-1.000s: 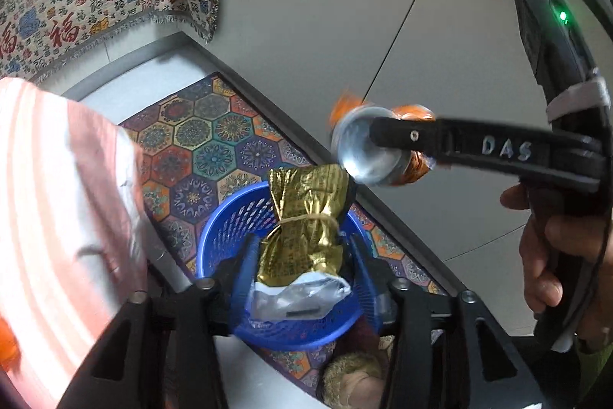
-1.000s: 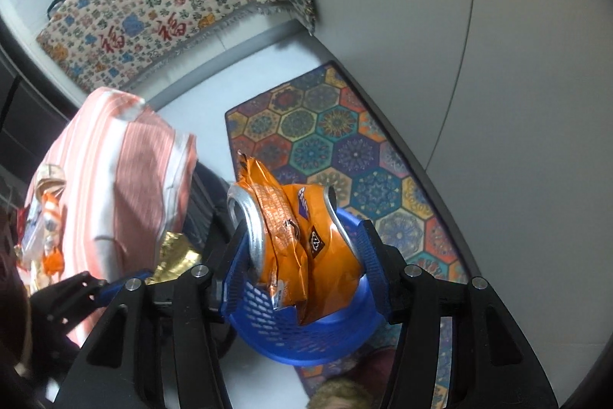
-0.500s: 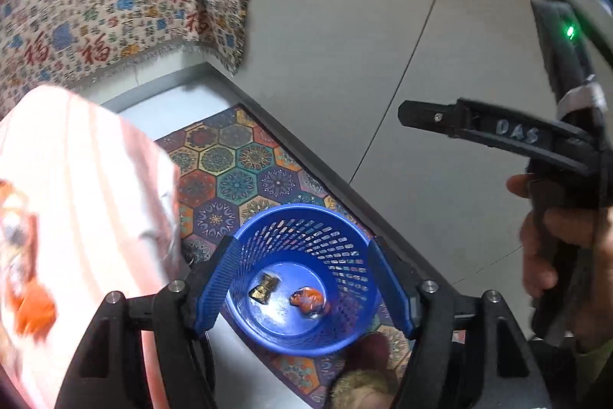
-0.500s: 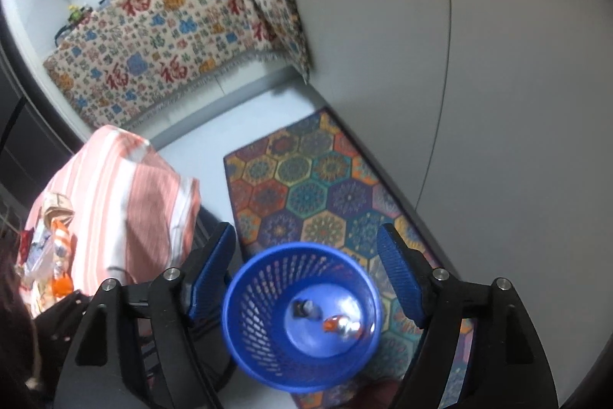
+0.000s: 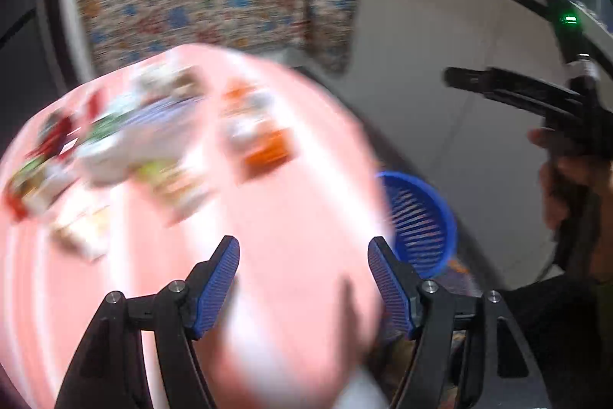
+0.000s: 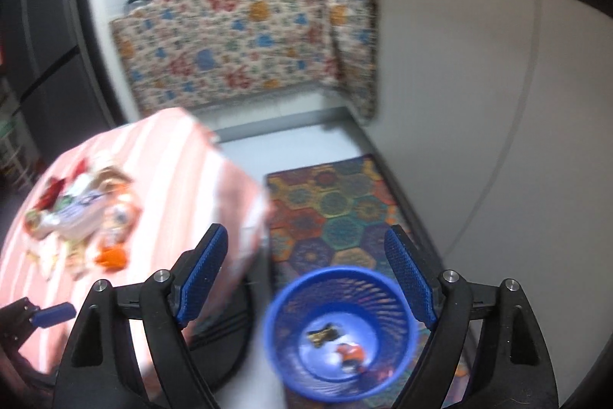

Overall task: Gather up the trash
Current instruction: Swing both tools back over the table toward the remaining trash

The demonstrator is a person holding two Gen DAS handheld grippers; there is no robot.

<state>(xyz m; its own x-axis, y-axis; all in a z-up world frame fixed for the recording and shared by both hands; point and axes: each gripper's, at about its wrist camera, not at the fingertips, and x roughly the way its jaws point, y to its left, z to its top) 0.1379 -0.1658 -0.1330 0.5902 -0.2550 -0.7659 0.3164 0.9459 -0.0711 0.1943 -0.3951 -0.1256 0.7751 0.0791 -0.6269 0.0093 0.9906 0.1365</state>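
Both drops are done, and you are between rounds: the gold wrapper (image 6: 321,334) and the orange packet (image 6: 350,354) lie in the round blue mesh plastic basket (image 6: 341,332) on the floor. Your left gripper (image 5: 304,284) is open and empty, and your right gripper (image 6: 306,271), whose jaws have just been opening, is empty too. Next, pick one piece from the blurred litter pile (image 5: 115,156) on the pink striped desk (image 5: 291,202), which lies ahead and to the left of the left gripper.

blurred: table litter (image 5: 126,156) | indistinct: basket contents (image 6: 337,344)
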